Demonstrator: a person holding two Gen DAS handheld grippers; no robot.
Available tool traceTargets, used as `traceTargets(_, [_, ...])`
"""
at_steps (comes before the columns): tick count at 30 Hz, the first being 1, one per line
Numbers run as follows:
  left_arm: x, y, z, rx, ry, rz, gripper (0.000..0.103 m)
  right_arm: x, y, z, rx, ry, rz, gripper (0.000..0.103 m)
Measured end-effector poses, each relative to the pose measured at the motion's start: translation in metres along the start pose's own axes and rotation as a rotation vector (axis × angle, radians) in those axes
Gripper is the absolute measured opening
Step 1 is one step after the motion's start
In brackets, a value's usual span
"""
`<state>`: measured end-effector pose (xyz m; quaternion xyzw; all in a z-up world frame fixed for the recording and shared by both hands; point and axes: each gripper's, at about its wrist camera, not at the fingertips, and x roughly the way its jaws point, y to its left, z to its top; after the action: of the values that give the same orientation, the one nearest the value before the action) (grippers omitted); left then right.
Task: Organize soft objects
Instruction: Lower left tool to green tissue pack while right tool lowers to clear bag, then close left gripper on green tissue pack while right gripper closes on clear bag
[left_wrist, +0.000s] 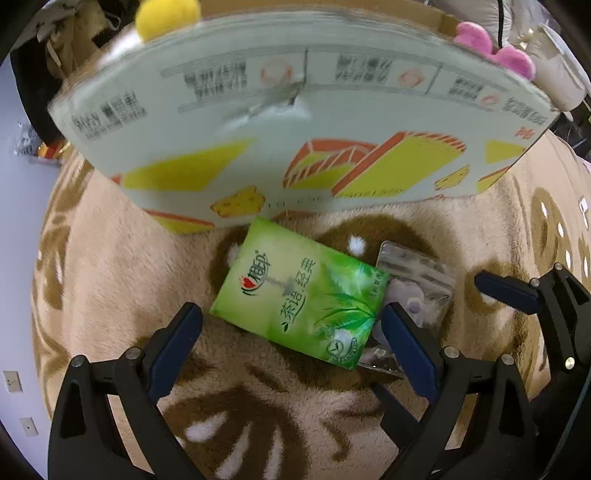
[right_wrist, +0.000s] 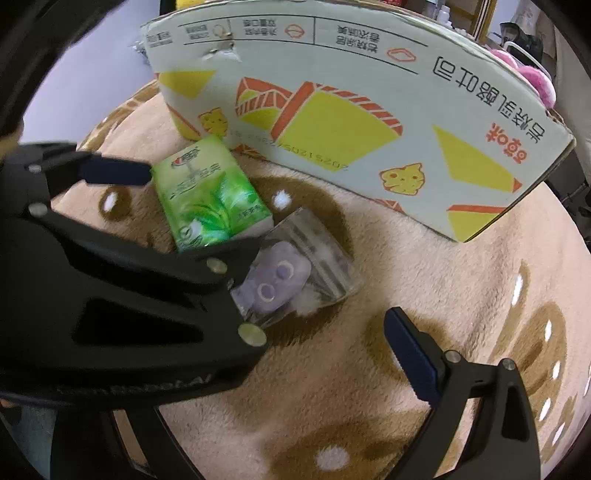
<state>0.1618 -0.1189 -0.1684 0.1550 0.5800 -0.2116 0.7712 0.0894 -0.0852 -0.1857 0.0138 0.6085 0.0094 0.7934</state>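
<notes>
Left tool (left_wrist: 291, 325) spread wide, straddling the green tissue pack (left_wrist: 301, 295) on the tan plush blanket (left_wrist: 110, 258), gripping nothing. Right tool (right_wrist: 314, 332) likewise open, empty, near the clear bag holding a purple plush (right_wrist: 295, 269) that touches the pack. Behind both, just beside the pack, a cardboard box (right_wrist: 351, 92) with pink plush (left_wrist: 495, 50) and yellow plush (left_wrist: 166, 16) showing over its rim.
</notes>
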Motion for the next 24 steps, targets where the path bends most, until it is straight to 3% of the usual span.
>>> traceTargets(3, [0.004, 0.002, 0.001, 0.003, -0.008, 0.032, 0.096, 0.009, 0.003, 0.005, 0.002, 0.005, 0.001, 0.102])
traceTargets(24, [0.015, 0.028, 0.002, -0.022, -0.019, 0.032, 0.096, 0.027, -0.013, 0.027, 0.019, -0.037, -0.016, 0.103])
